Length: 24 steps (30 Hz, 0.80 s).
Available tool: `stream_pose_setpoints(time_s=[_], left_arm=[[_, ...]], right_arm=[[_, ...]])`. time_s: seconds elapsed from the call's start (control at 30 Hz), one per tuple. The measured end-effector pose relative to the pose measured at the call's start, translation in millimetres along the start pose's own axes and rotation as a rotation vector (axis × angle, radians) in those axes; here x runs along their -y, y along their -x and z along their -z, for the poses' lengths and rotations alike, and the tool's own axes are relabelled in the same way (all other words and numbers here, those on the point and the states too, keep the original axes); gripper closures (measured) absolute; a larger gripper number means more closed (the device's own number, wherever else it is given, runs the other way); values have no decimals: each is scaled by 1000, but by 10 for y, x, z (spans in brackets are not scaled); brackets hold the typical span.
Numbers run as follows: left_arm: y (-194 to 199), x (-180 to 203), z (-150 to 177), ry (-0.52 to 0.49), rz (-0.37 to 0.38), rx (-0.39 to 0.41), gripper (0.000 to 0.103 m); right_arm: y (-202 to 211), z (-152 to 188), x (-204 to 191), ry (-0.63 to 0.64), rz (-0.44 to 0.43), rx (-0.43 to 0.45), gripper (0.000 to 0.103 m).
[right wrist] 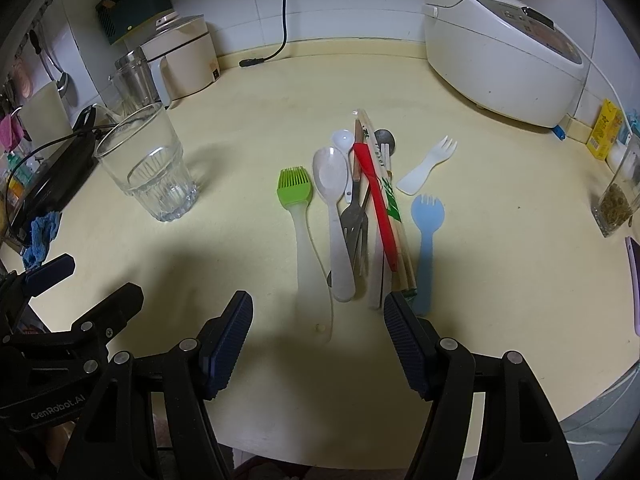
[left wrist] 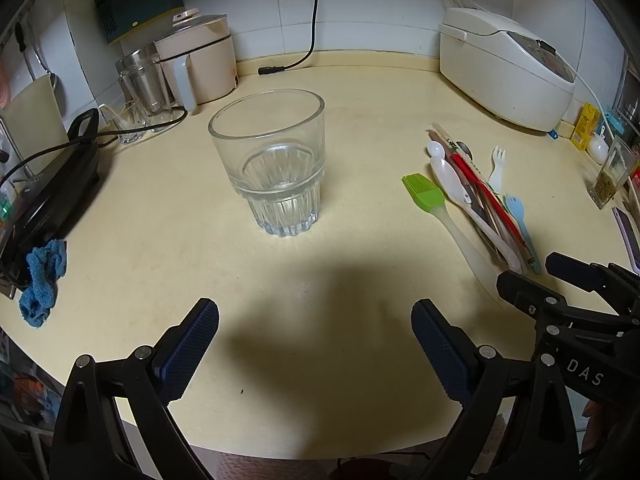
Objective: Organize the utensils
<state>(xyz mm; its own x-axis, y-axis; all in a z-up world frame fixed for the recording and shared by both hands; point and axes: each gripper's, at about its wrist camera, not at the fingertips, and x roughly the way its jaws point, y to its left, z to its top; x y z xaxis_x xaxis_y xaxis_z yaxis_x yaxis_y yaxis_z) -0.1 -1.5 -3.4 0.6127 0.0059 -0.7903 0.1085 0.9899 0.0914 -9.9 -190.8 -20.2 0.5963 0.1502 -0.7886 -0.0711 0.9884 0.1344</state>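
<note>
Jaws of the left hand-held gripper (left wrist: 315,322) and the right hand-held gripper (right wrist: 318,314) stand spread wide with nothing between them, low over the pale yellow table (right wrist: 500,280). Just past the right one lies a row of utensils: a green silicone brush (right wrist: 295,186), a translucent plastic spoon (right wrist: 330,176), a metal fork (right wrist: 354,220), a red stick (right wrist: 374,200), a blue plastic spork (right wrist: 426,216). Left of them stands an empty ribbed clear glass (left wrist: 272,164). A white rice cooker (right wrist: 500,48) sits farthest back.
</note>
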Motion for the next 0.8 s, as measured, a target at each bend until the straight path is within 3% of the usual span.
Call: stream_pose_setpoints(time_s=[0.47,0.63,0.8], left_arm=[[-5,13,1,0,-5,12,4],[7,32,16,-4,-15,50,4],[-6,36,22,0,-3,8,4]], right_arm=[[8,7,-25,2,-1,-6,35],[9,6,-27,3,-5,-7,35],[8,9,-28,4,-5,-6,35]])
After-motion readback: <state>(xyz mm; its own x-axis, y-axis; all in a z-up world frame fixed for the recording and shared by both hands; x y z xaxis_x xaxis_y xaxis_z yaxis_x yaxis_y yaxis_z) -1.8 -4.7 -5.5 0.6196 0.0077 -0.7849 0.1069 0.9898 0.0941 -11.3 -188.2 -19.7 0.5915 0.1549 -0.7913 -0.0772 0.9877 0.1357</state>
